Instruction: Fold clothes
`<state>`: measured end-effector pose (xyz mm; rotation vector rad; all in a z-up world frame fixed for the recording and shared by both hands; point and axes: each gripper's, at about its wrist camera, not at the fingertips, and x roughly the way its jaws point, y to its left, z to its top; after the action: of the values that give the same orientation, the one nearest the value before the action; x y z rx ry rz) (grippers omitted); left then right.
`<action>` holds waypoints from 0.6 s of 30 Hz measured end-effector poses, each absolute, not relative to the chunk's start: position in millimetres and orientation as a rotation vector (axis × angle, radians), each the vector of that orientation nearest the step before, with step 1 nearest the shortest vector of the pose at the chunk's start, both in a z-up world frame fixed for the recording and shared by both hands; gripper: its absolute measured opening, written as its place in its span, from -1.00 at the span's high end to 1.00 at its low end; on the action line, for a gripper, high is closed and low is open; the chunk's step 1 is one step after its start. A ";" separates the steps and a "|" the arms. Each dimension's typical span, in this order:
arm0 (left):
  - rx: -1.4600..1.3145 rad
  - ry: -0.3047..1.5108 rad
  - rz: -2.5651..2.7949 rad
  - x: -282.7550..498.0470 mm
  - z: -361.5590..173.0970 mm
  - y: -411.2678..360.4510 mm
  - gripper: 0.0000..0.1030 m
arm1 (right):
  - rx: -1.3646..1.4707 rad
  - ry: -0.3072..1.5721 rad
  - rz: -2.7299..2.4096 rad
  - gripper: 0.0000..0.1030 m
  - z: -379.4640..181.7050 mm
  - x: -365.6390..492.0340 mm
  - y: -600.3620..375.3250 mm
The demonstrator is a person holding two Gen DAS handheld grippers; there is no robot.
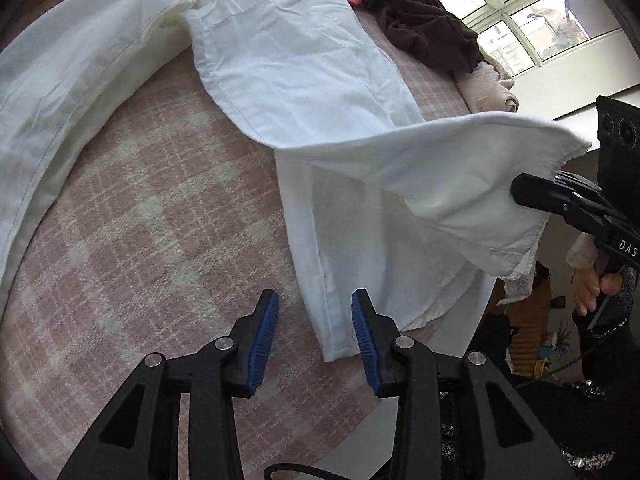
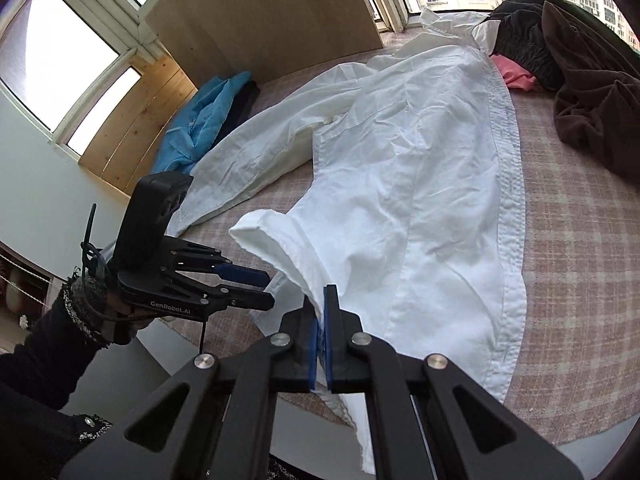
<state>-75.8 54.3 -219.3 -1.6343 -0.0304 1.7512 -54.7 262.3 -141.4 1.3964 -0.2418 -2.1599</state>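
On pink checked bedcover [image 1: 160, 216], white shirt [image 1: 304, 80]

A bed [image 1: 160, 208] covered in a pink-and-cream checked blanket carries everything. A white shirt [image 2: 420, 168] lies spread across it, one sleeve [image 1: 72, 92] curving toward the edge, its hem lifted off the blanket. Beyond the shirt lie a dark brown garment [image 2: 592, 108] and a pink cloth [image 2: 514, 74]; a blue garment [image 2: 204, 120] lies against the wooden wall panel.
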 end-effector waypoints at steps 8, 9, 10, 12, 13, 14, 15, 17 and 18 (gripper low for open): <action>-1.510 -0.052 1.745 -58.7 -198.6 60.0 0.99 | 1.279 -0.258 -2.211 0.95 -100.2 -49.4 275.8; -1.494 -0.079 1.747 -54.6 -192.2 54.0 0.99 | 1.262 -0.268 -2.222 0.95 -94.0 -48.2 279.7; -1.478 -0.112 1.750 -49.8 -186.1 46.7 0.99 | 1.250 -0.271 -2.232 0.95 -88.2 -47.4 282.7; -1.457 -0.164 1.764 -40.9 -175.5 36.1 0.99 | 1.228 -0.277 -2.247 0.95 -77.3 -44.7 287.5; -1.453 -0.186 1.774 -36.5 -171.6 31.7 0.99 | 1.220 -0.275 -2.248 0.95 -72.6 -43.2 288.3; -1.455 -0.207 1.782 -30.8 -171.3 24.9 0.99 | 1.211 -0.266 -2.250 0.95 -68.5 -40.8 287.9; -1.460 -0.224 1.788 -25.1 -172.2 18.8 0.99 | 1.206 -0.256 -2.246 0.95 -65.6 -38.3 286.4; -1.505 -0.230 1.791 -14.3 -185.9 11.1 0.99 | 1.207 -0.231 -2.231 0.95 -63.5 -34.0 279.7; -1.529 -0.233 1.790 -9.4 -193.6 7.6 0.99 | 1.214 -0.217 -2.217 0.95 -65.7 -32.7 274.0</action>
<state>-9.4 7.6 -193.6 -1.5289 -0.2332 1.7903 -32.7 274.0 -65.7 1.2143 -0.2167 -2.2167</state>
